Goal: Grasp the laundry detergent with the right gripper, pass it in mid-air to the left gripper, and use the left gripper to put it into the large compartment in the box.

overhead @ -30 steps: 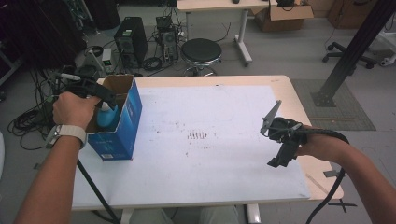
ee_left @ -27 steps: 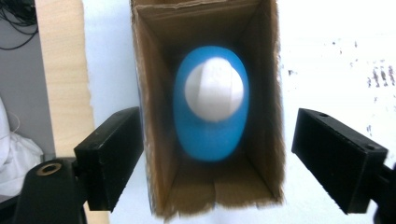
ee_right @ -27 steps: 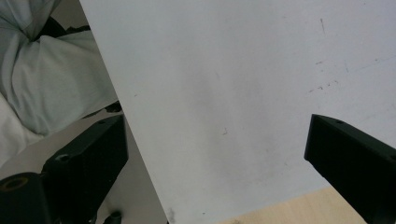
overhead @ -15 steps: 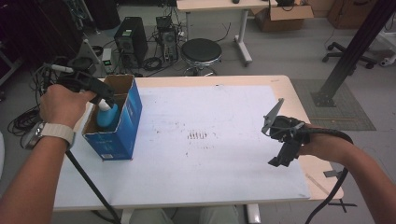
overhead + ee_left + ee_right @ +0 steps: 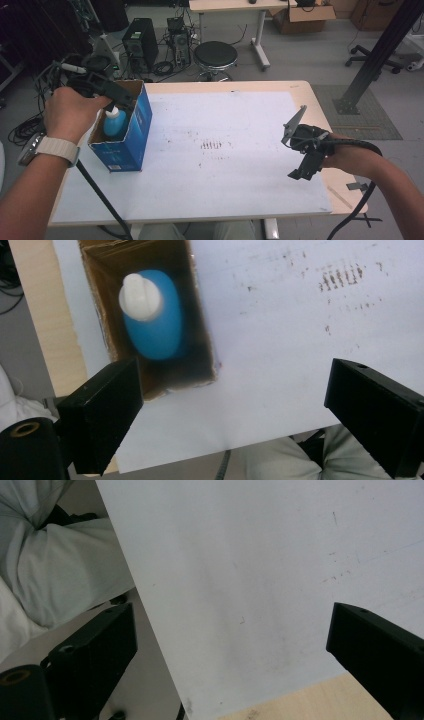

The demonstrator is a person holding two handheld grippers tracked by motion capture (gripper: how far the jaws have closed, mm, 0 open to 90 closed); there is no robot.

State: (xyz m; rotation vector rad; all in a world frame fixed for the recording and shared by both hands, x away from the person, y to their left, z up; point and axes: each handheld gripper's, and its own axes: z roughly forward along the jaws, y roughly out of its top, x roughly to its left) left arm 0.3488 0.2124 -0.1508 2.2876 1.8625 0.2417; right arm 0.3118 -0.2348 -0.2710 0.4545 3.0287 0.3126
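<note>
We hold the left gripper (image 5: 122,102), jaws spread, above the blue box (image 5: 131,145) at far left. Inside, the blue bottle (image 5: 155,315) stands upright, cap up. Our right gripper (image 5: 300,150) hovers empty and open at the worktop's (image 5: 225,185) right.

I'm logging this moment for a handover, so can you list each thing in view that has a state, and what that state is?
blue box: upright at the table's left edge, top open, one bottle inside.
blue bottle: upright in the box, white cap on.
left gripper: open, above the box, holding nothing.
right gripper: open, empty, over the white sheet's near right edge.
white sheet: flat on the table, stained with dark marks.
</note>
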